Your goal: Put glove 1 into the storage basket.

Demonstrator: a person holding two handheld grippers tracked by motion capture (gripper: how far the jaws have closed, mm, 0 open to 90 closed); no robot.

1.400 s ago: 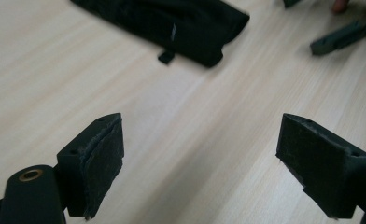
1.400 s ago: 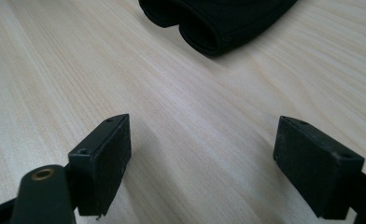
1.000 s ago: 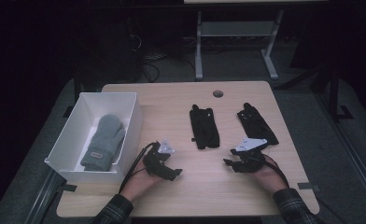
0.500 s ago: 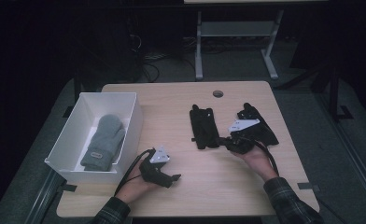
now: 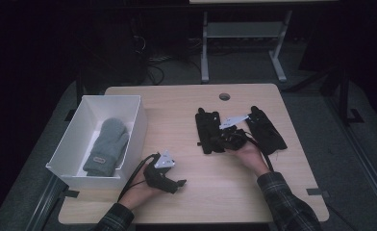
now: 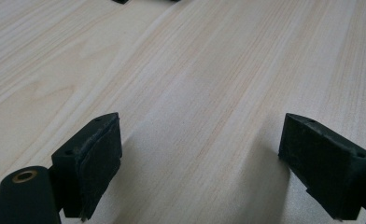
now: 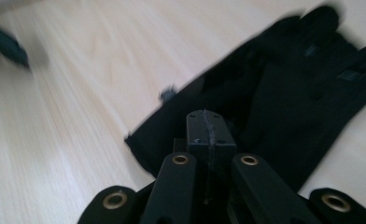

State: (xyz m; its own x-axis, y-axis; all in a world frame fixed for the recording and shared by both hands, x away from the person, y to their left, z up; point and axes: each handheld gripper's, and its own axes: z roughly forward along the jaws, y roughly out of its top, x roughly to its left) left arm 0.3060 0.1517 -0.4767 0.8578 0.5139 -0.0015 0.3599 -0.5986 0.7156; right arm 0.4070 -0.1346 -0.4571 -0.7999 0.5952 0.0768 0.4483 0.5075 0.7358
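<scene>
At the lower edge of the high view, two forearms in dark plaid sleeves come up onto the pale wooden table (image 5: 215, 192). The left gripper (image 5: 176, 183) sits low and left of centre, held near the front of the table, and the left gripper view shows its two black padded jaws spread wide apart with nothing but bare wood grain between them.

Further up, right of centre in the high view, the right gripper (image 5: 223, 141) lies over the near end of the left-hand black fabric glove (image 5: 207, 131), which is flat on the tabletop with its fingers pointing to the far edge. In the right gripper view (image 7: 205, 128) the two jaws are pressed together, pad against pad, their tips over the cuff end of the left-hand black fabric glove (image 7: 274, 93); whether any cloth is pinched between them cannot be told, as the picture is blurred.

Just to the right of the hand lies a second black fabric glove (image 5: 266, 129), also flat, angled slightly.

At the left of the frame a white open rectangular box (image 5: 133, 130) stands along the table's left edge, and a grey knitted mitten (image 5: 107, 146) lies inside it.

Near the far edge of the table, a small round cable hole (image 5: 224, 96) shows in the wood.
</scene>
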